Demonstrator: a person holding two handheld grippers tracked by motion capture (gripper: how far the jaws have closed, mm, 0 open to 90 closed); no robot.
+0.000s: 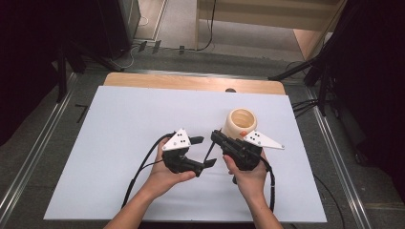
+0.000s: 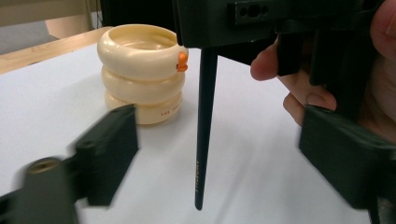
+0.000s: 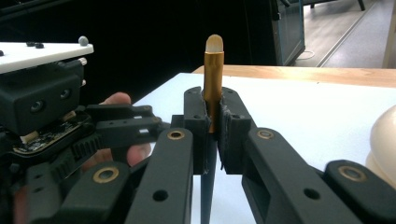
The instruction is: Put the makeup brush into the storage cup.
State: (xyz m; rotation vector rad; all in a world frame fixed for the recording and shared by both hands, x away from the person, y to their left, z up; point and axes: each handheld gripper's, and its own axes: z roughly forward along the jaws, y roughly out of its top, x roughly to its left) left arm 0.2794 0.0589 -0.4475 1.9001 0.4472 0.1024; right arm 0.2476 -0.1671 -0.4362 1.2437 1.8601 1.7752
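Here you have the slim dark-handled brush with a gold ferrule and pale tip (image 3: 213, 84) pinched upright in your right gripper (image 3: 213, 133), the jaws closed tight on the ferrule's lower end so the handle hangs straight down beneath them. In the left gripper view that handle (image 2: 204, 126) drops like a plumb line, its end close to or just above the white board (image 1: 124, 138) covering the worktop; I cannot tell whether it touches. Holding it vertical looks deliberate: it probably lets you lower the handle into the cream-coloured ribbed holder shaped like stacked rings, with a small orange tab on its rim (image 1: 241, 124), which stands on the board toward the far right side, just beyond your right hand.

Your left gripper (image 2: 219, 149) has its jaws spread wide, one on either side of the hanging handle and clear of it. That placement suggests you are ready to steady or take the brush lower down, though nothing is gripped there yet. Both hands sit near the board's middle, toward its near edge, close together.
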